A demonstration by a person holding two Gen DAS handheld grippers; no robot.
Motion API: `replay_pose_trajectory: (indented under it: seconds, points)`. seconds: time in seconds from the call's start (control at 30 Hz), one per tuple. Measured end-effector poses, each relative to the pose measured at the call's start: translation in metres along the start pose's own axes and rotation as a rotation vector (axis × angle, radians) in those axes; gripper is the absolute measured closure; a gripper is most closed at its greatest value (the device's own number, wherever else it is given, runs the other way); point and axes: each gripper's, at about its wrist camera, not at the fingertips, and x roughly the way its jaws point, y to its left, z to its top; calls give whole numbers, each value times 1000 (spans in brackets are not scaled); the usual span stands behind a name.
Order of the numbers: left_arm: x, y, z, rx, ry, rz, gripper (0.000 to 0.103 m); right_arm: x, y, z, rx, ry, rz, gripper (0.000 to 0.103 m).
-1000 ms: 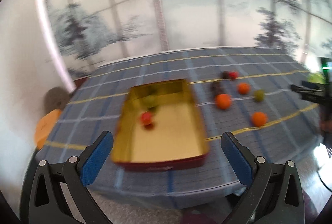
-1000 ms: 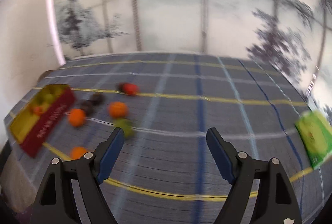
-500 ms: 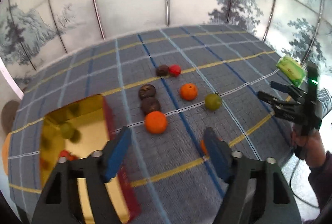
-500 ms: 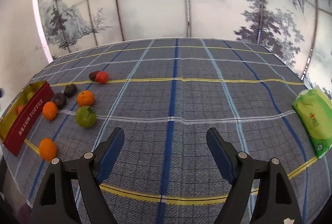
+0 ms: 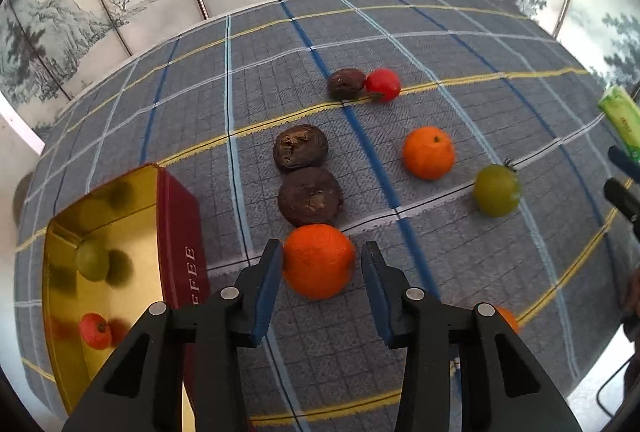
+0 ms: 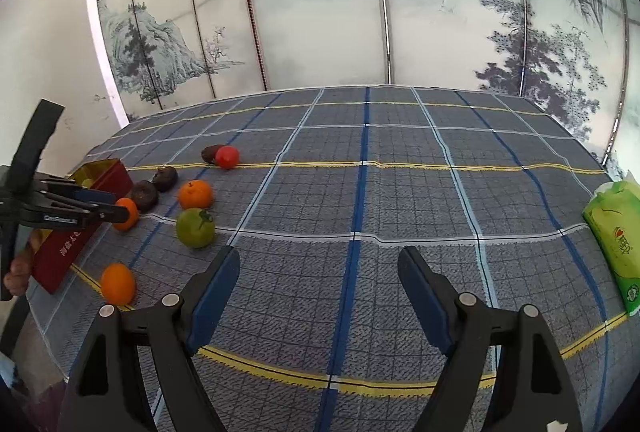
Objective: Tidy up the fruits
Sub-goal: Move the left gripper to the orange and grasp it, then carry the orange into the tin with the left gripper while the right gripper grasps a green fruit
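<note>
My left gripper (image 5: pixel 320 272) is open around an orange (image 5: pixel 318 260) on the cloth; its left pad touches the fruit, its right pad stands just off it. It also shows in the right wrist view (image 6: pixel 116 211). The gold-lined red tin (image 5: pixel 176 232) sits left and holds a green fruit (image 5: pixel 92 260) and a red one (image 5: pixel 95 330). Two dark fruits (image 5: pixel 310 195), another orange (image 5: pixel 428 152), a green fruit (image 5: pixel 497 189), a red tomato (image 5: pixel 383 83) and a third dark fruit (image 5: pixel 346 83) lie beyond. My right gripper (image 6: pixel 320 296) is open and empty above the cloth.
A third orange (image 6: pixel 117 283) lies near the table's front edge. A green tissue pack (image 6: pixel 614 240) lies at the right edge. The checked tablecloth (image 6: pixel 360 191) covers the table, with a painted screen behind it.
My left gripper swung from the tin toward the fruits, dropped low and narrowed around the nearest orange. My right gripper stayed open and hardly moved.
</note>
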Motion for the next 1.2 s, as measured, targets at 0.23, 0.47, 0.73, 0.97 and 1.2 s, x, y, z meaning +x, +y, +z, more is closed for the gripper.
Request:
replay_pose_trajectory:
  seconds: [0.23,0.47,0.73,0.97,1.2]
  points:
    - [1,-13,-1,73,-23,42,61,0,-4,1,15,-6,21,24]
    - [12,-6,-1,61,-20,66,61,0,-5,1,20,-7,25,24]
    - [4,1,-7,10,-60,-8,67,1,-4,0,15,0,25,24]
    - [-43,-4,-25,-52,-154,-52,67,6,3,3,-2,54,55,24]
    - [-95,8,-43,-139,-216,-92,67,25,48,25,-98,115,163,24]
